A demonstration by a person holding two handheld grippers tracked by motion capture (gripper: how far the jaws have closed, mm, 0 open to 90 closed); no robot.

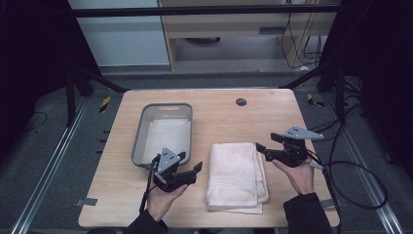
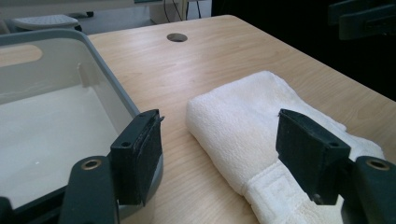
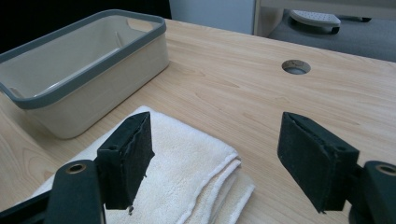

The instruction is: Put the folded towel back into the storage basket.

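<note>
You have a wooden table (image 1: 224, 117) with a round cable hole (image 1: 240, 102) near its far edge. Behind it stands a cabinet (image 1: 234, 29); cables (image 1: 311, 44) hang at its right, and rails (image 1: 44, 165) flank the table.

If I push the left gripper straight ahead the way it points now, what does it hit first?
Most likely the folded white towel. The left gripper, jaws open, points across bare table at the towel's near edge; the grey basket sits just off to its side. Depth is hard to judge.

One folded towel (image 1: 235, 175), one grey bin (image 1: 163, 133), two grippers.
</note>
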